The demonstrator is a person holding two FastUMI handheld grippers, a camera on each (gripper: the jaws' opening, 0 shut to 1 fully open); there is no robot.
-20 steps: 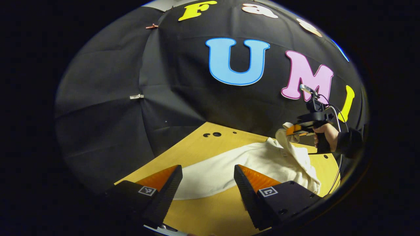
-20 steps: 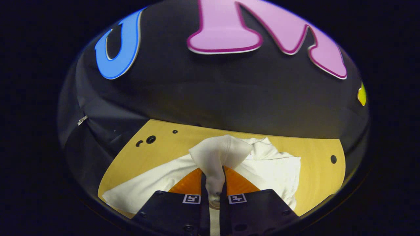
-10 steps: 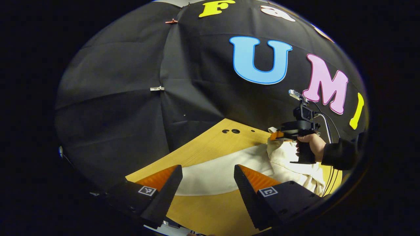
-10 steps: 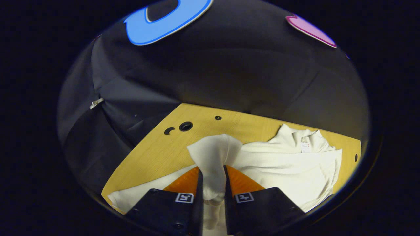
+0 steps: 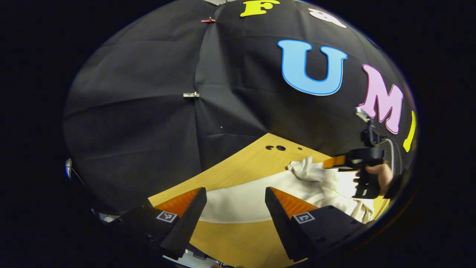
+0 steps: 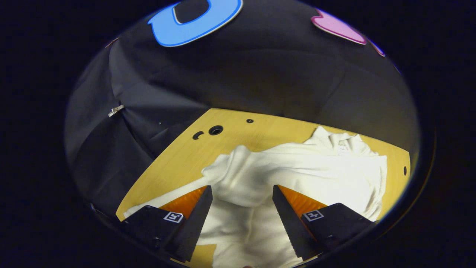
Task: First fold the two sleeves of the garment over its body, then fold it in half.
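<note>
While the white garment [image 6: 297,175] lies on the worktop [image 6: 178,163] toward its back edge, sleeve [image 6: 238,175] draped over its body, right tongs [image 6: 241,208] gape apart above it; left tongs [image 5: 234,212] apart near the hem.

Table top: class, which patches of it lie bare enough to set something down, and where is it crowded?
Bare wood runs along the table's far-left part, between the garment and the wall, around the holes. Another strip lies along the near edge, in front of the hem, past the left gripper. The right side is crowded: bunched cloth under the open right gripper.
</note>
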